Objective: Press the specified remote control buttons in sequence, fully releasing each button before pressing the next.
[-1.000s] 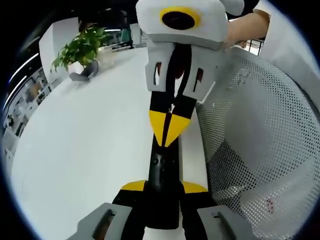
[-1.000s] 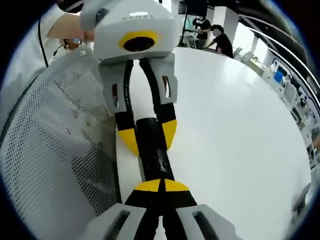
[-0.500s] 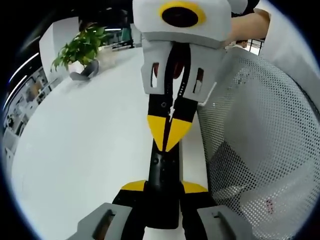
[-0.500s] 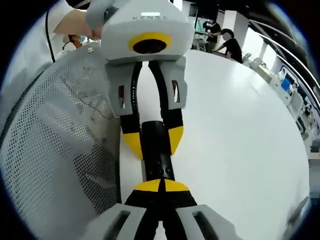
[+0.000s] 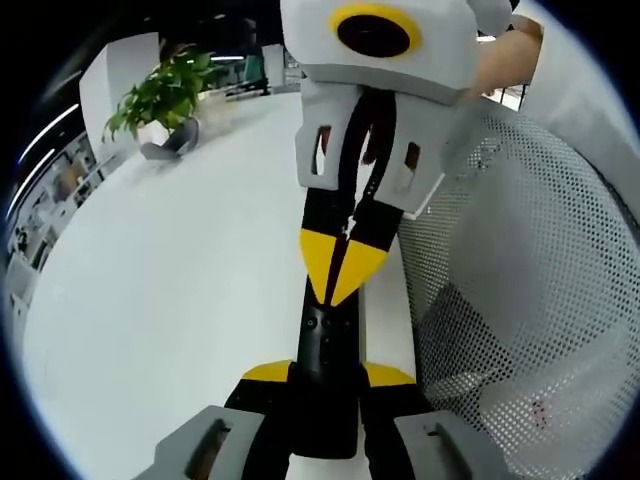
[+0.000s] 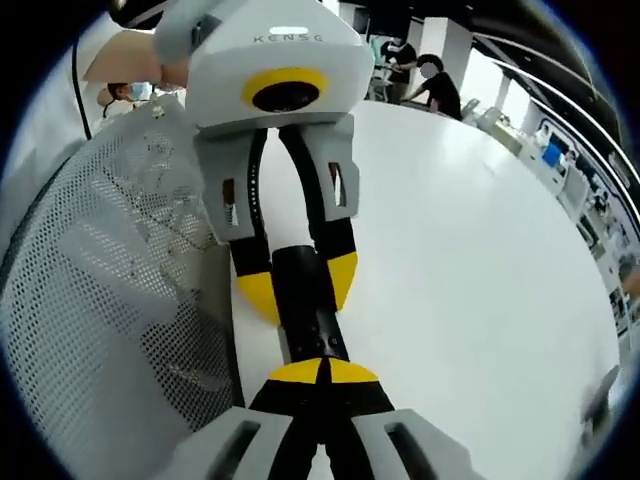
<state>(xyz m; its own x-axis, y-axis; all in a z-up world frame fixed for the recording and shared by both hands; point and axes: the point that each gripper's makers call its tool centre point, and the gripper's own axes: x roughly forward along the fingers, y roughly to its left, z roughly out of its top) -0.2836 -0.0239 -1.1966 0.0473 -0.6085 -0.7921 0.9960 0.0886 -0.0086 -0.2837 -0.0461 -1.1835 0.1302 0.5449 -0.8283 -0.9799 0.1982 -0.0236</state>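
A slim black remote control (image 5: 325, 345) is clamped across its width by my left gripper (image 5: 328, 375), whose yellow tips sit on either side of it. My right gripper (image 5: 340, 272) comes down from the top of the left gripper view, shut, its joined yellow tips resting on the remote's button face. In the right gripper view the right gripper (image 6: 322, 372) is shut with its tips against the remote (image 6: 308, 300). Beyond it the left gripper (image 6: 298, 285) grips the remote's far part. The remote is held just above the white table (image 5: 180, 290).
A white mesh chair back (image 5: 520, 300) stands close beside the table edge, also seen as the mesh chair back (image 6: 110, 300). A potted plant (image 5: 160, 100) sits at the table's far end. A hand (image 5: 500, 55) holds the right gripper. People (image 6: 440, 80) stand far behind.
The right gripper's tips have crept slightly along the remote toward the left gripper and its body has swung a little sideways. The left gripper's hold is unchanged.
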